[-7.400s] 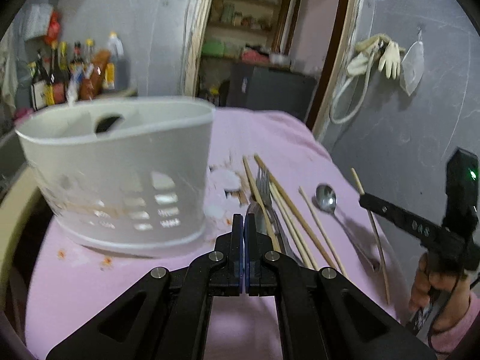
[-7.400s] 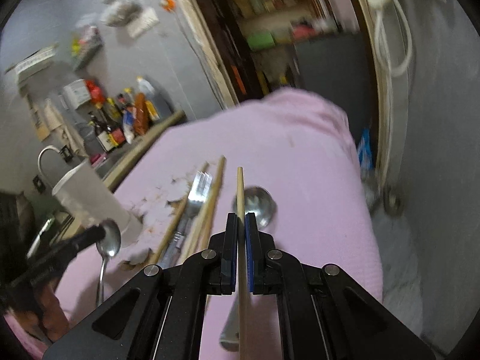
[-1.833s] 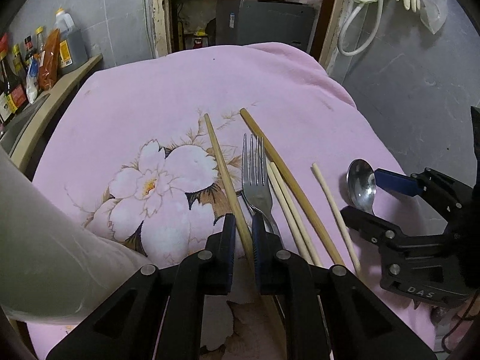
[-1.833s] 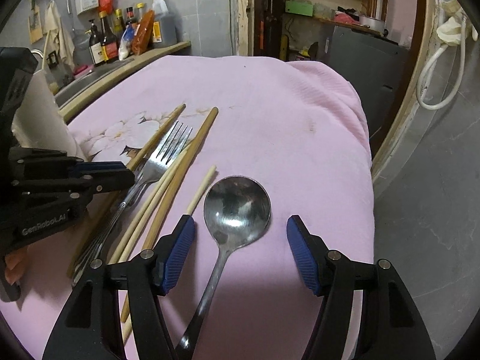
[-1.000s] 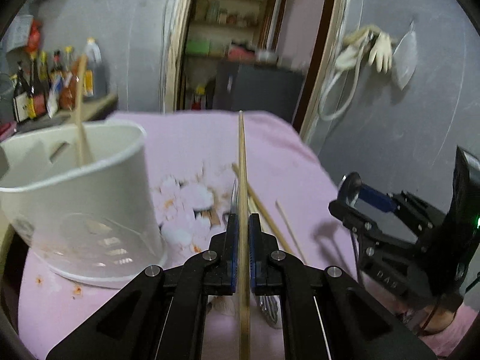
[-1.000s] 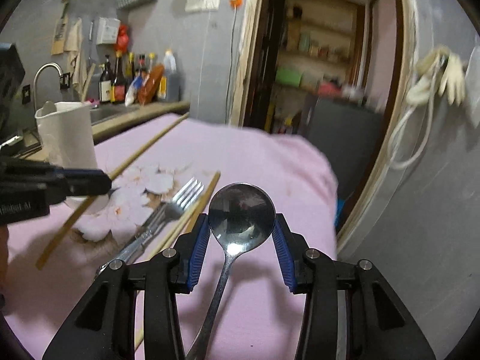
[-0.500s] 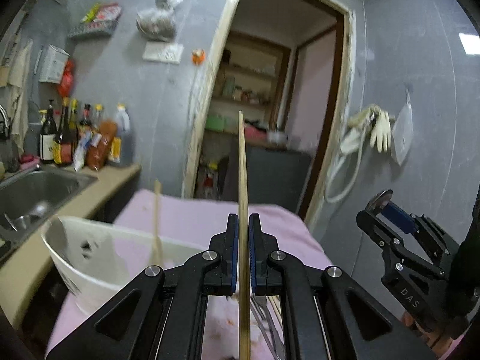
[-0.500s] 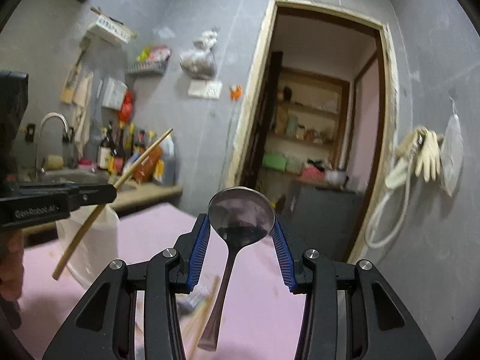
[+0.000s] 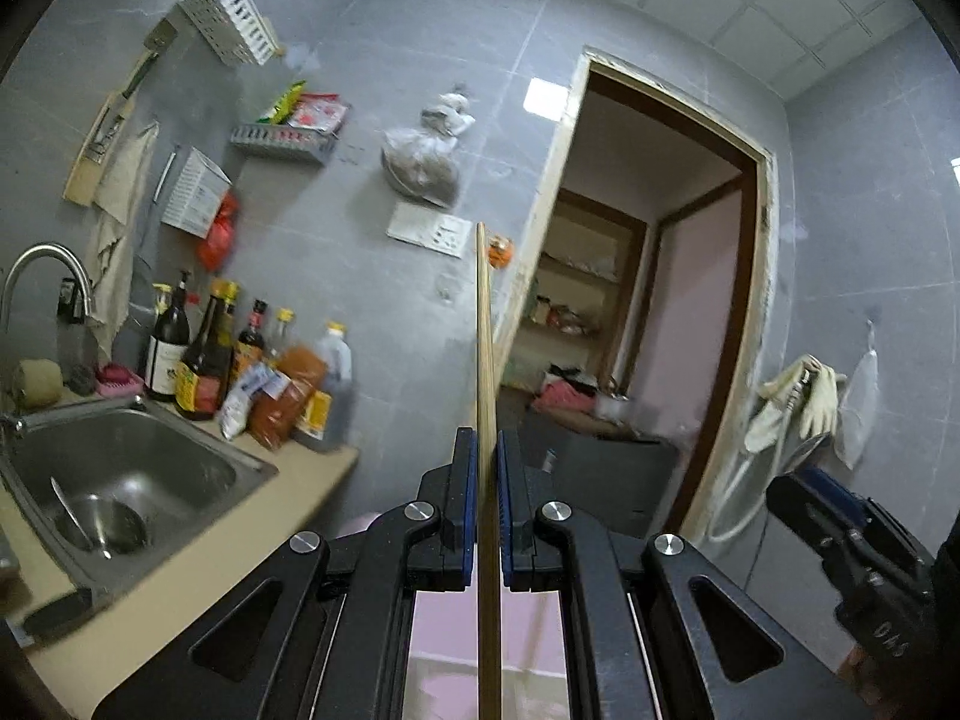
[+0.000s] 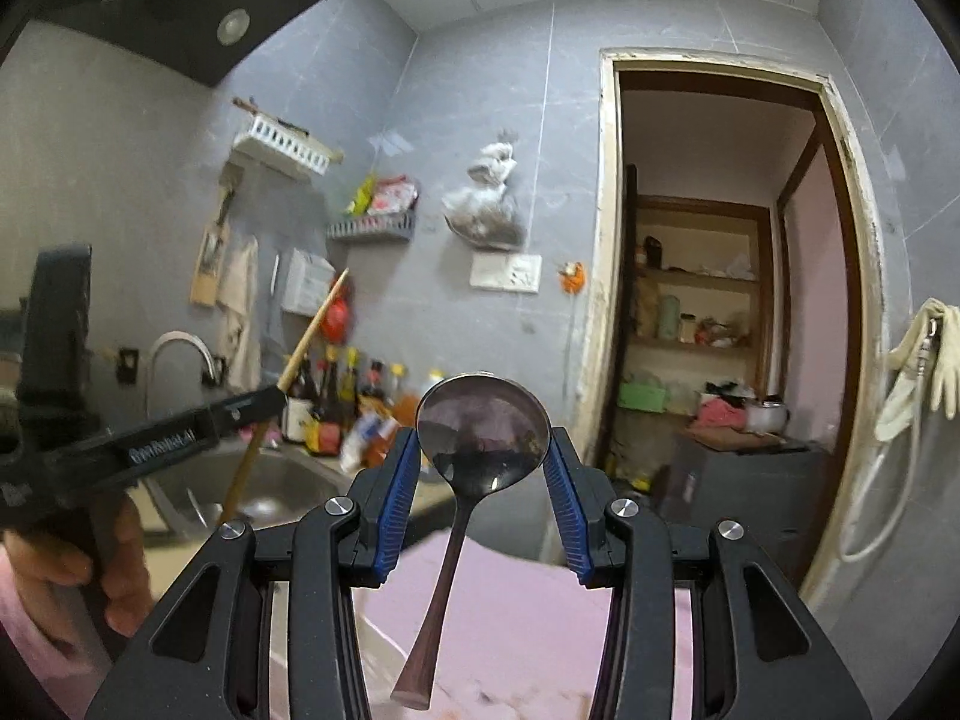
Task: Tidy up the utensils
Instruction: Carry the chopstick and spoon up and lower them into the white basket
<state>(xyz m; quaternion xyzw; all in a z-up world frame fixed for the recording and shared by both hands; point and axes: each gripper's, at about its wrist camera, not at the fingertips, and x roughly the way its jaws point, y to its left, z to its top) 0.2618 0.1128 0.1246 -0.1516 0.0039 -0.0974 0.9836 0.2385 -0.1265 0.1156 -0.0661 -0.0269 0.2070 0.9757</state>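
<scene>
The left gripper [image 9: 487,501] pinched a chopstick [image 9: 485,360] (held upright). The right gripper [image 10: 483,495] clamped a spoon [image 10: 483,426] by its bowl.

Wooden chopstick [image 9: 485,360] upright; steel spoon [image 10: 483,432] hangs handle-down.

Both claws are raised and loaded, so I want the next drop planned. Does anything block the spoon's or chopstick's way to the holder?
Cannot tell: the holder is out of both views, with only steel spoon and wooden chopstick showing.
</scene>
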